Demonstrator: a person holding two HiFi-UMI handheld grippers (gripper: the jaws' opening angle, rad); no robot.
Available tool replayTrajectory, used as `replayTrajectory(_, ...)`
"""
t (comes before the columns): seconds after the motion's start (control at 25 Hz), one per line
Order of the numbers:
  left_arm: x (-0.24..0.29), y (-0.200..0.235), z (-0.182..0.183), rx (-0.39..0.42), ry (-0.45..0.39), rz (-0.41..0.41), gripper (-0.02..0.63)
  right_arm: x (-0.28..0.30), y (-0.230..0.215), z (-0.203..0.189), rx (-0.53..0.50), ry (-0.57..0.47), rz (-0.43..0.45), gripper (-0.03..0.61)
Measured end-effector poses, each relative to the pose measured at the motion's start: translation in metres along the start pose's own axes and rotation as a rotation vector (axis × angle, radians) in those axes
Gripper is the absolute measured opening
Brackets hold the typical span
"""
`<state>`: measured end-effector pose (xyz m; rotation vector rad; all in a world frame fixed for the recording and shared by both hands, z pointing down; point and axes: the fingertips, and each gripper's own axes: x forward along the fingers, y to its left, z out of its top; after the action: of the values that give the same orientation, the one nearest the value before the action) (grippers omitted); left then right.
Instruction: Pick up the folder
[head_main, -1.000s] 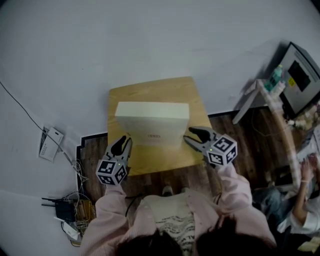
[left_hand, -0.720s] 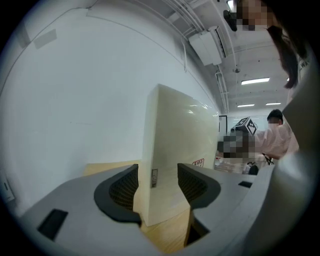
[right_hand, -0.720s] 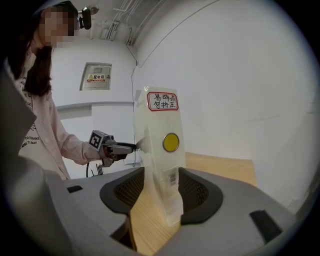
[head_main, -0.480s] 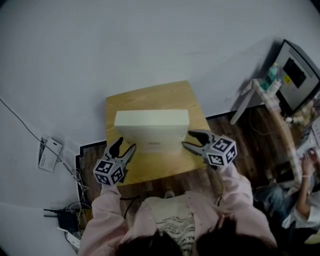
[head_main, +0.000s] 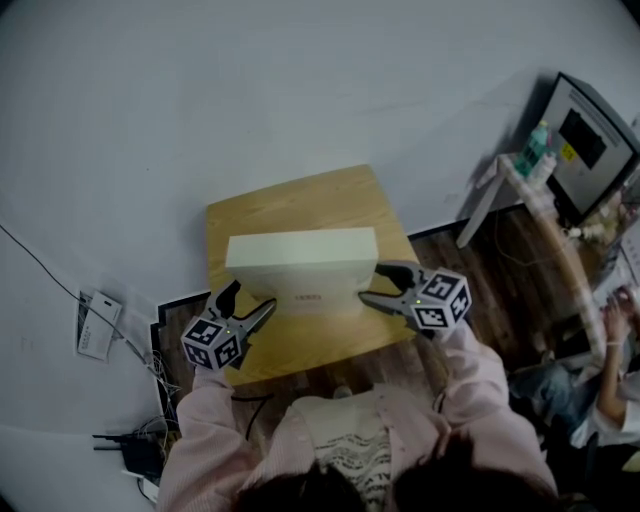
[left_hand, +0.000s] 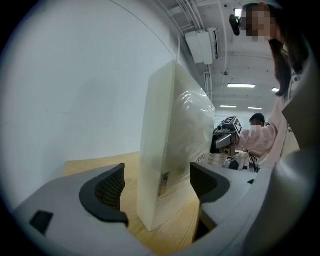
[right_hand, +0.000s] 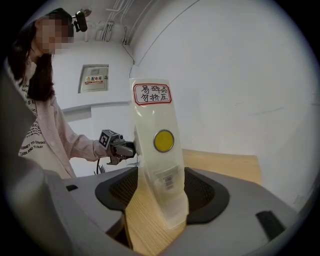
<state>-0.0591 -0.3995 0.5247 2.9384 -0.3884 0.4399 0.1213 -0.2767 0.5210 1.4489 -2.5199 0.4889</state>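
A white box-type folder (head_main: 300, 265) stands upright on a small wooden table (head_main: 300, 345). My left gripper (head_main: 253, 295) is at its left end and my right gripper (head_main: 370, 282) at its right end. In the left gripper view the folder (left_hand: 170, 150) stands between the pads (left_hand: 112, 185) with a gap on each side. In the right gripper view its labelled end (right_hand: 157, 150), with a yellow dot, sits between the pads (right_hand: 200, 192), close to them but not squeezed. Both grippers' jaws have just been opening and stand open.
On the floor at the left lie a router with cables (head_main: 125, 450) and a white box (head_main: 100, 320). At the right stand a desk with a monitor (head_main: 585, 140) and a bottle (head_main: 535, 150), with another person (head_main: 610, 400) below it.
Both grippers' jaws have spread wider. The left gripper has slid a little down and left along the table's corner. The folder still stands in the same spot on the table.
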Motion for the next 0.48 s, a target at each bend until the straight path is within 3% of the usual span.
replayTrajectory(0.48,0.017,-0.004,-0.004,-0.015,0.013,-0.113,0.422,0.013,-0.003,-0.004,0.014,0.038,0.04,0.302)
